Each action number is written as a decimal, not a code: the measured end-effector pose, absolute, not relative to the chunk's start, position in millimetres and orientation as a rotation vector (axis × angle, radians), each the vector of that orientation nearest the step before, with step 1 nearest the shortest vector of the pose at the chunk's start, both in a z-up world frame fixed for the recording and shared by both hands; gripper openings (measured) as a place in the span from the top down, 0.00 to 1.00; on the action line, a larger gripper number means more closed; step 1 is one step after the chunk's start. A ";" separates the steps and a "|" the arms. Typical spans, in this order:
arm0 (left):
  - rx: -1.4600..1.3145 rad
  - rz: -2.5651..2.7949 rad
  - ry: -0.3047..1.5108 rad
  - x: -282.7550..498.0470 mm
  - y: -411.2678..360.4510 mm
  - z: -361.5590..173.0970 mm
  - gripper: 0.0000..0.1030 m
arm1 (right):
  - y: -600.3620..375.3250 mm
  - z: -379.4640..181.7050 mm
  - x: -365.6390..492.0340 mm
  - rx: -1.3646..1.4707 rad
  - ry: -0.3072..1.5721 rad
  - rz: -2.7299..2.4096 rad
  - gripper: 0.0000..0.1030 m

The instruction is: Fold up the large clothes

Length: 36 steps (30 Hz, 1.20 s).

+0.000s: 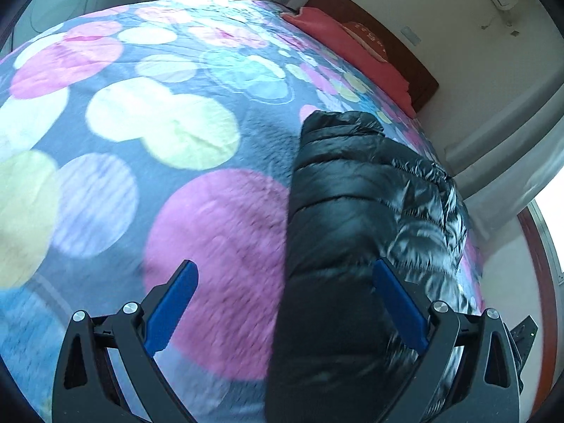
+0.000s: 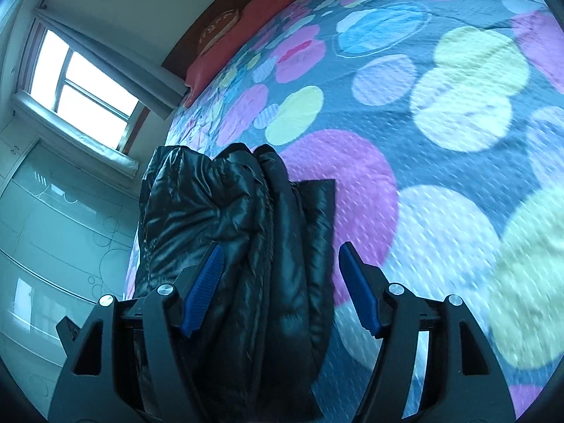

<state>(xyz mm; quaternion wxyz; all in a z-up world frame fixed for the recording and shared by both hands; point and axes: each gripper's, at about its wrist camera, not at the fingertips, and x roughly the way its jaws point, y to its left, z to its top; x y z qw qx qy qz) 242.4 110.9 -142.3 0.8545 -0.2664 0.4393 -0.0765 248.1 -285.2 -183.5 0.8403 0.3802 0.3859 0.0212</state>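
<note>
Left wrist view: left gripper (image 1: 284,308) spread wide, empty, over folded black puffer jacket (image 1: 356,211) at lower right on the bedspread (image 1: 158,134).

Right wrist view: right gripper (image 2: 280,290) gaping, unclamped, jacket lower centre. Fold looks released; next, probably tidying or pressing flat.

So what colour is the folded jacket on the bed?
Shiny black jacket, clearest in the right wrist view.

Light source: your daylight comes from the window (image 2: 84,81), blown out to white.
Brightness: you get an evenly lit room with a cool blue cast.
Glare: sheen streaks the black puffer jacket (image 1: 356,218).
Blur: your bedspread (image 1: 148,148) smears near the lower edges.
Distortion: fisheye bends your walls, and dark vignette fills the corners.
</note>
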 end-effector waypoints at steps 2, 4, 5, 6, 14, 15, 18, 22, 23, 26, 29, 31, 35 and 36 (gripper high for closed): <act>-0.566 -0.148 0.923 233.7 114.8 -140.2 0.04 | -284.8 -180.9 239.2 0.785 0.821 0.023 0.34; -0.554 -0.135 0.918 222.9 116.4 -137.7 0.04 | -282.5 -177.3 227.7 0.759 0.827 0.002 0.34; -0.534 -0.126 0.913 215.7 116.8 -135.1 0.04 | -280.8 -175.9 221.8 0.742 0.831 -0.009 0.33; -0.513 -0.119 0.908 209.6 115.5 -132.6 0.04 | -278.1 -174.0 214.3 0.714 0.838 -0.028 0.32; -0.331 -0.068 0.824 154.8 101.6 -108.7 0.04 | -255.4 -156.7 168.0 0.513 0.837 -0.125 0.28; -0.319 -0.071 0.818 150.6 99.4 -106.4 0.04 | -250.1 -151.2 161.4 0.477 0.827 -0.133 0.28; -0.270 -0.079 0.804 134.7 90.0 -97.3 0.04 | -238.6 -140.4 153.0 0.399 0.805 -0.150 0.27; -0.212 -0.088 0.779 119.9 77.7 -87.4 0.04 | -218.2 -120.4 132.9 0.312 0.748 -0.148 0.22; -0.209 -0.092 0.779 117.3 75.9 -85.6 0.04 | -214.6 -116.4 130.6 0.297 0.736 -0.147 0.22; -0.213 -0.095 0.766 106.5 74.0 -77.8 0.04 | -203.8 -106.9 118.9 0.263 0.706 -0.134 0.22; -0.203 -0.075 0.741 99.0 73.4 -70.2 0.04 | -194.3 -97.8 111.3 0.223 0.674 -0.127 0.22; -0.195 -0.063 0.729 96.2 72.7 -67.0 0.04 | -189.3 -93.2 107.4 0.199 0.655 -0.124 0.22; -0.156 -0.045 0.716 90.4 69.5 -61.2 0.04 | -181.7 -86.9 100.8 0.191 0.638 -0.105 0.21; -0.144 -0.047 0.708 88.4 68.1 -59.3 0.04 | -180.5 -85.7 99.7 0.189 0.635 -0.102 0.21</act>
